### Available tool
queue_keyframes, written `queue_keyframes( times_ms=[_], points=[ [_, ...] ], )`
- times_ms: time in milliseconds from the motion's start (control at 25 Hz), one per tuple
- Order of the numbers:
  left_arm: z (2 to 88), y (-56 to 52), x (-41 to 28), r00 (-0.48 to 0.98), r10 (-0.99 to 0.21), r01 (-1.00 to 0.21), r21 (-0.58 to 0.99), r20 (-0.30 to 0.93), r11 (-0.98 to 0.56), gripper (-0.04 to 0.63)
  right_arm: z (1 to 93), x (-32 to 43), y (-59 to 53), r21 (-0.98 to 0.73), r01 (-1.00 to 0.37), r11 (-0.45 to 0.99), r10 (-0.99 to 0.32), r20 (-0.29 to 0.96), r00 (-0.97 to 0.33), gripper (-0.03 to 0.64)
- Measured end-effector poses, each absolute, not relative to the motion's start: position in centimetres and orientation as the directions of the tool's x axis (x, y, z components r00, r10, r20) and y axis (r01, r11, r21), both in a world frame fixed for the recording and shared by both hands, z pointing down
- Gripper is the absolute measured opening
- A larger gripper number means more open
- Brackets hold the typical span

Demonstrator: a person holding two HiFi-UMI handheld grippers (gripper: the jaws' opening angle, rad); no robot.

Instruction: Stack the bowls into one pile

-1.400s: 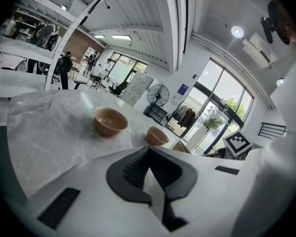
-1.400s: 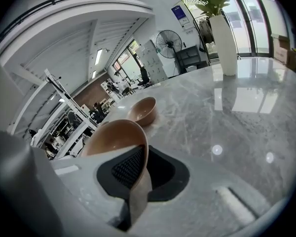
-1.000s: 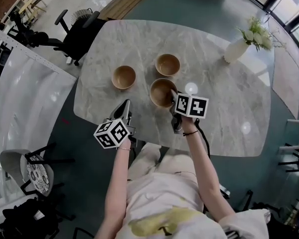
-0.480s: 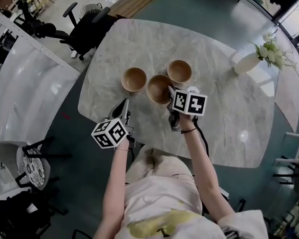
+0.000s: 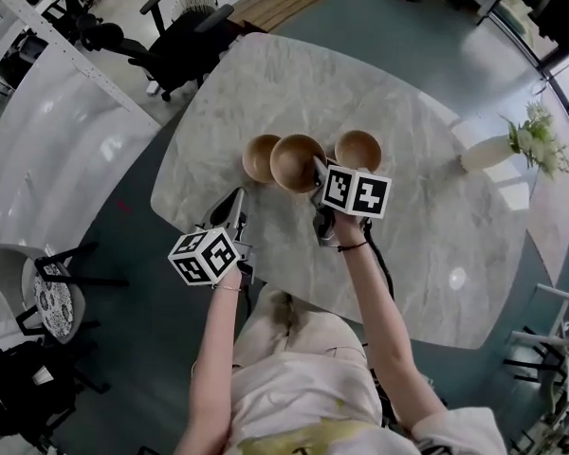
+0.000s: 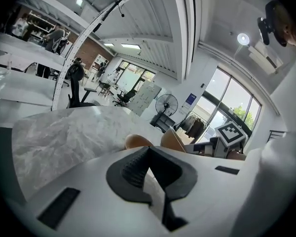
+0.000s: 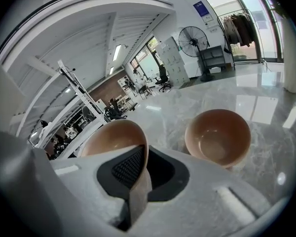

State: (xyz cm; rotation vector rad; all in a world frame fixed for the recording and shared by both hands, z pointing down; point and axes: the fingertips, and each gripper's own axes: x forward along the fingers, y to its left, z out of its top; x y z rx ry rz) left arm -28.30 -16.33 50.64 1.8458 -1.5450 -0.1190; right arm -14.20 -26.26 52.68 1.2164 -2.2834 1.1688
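Round tan wooden bowl [image 5: 297,162] is clamped by its rim in the right gripper [image 5: 317,172], seemingly just over the left-hand tan bowl [image 5: 254,157] on the grey marble table [image 5: 436,207]. Should be centred and levelled before it's let down. Left gripper [image 5: 235,205] is clenched on nothing.

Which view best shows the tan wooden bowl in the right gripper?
Right gripper view: the tan wooden bowl sits close, rim clamped between the jaws. Head view shows it small, from above; left gripper view, a sliver.
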Motion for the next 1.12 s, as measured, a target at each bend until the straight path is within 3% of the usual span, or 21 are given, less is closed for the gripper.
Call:
queue_keyframes(
  times_ms=[400, 1120],
  points=[
    [51.9, -17.2, -29.7, 0.252, -0.889, -0.824, 0.567, 0.383, 0.01, 0.0, 53.4, -18.3, -28.1, -0.51, -0.774, 0.374, -0.506, 0.587, -0.632, 0.018],
    [54.9, -17.1, -30.5, 0.238, -0.872, -0.801, 0.595, 0.428, 0.074, 0.0, 55.9, -21.9, -29.2, -0.289, -0.774, 0.564, -0.449, 0.679, -0.581, 0.018]
  ],
)
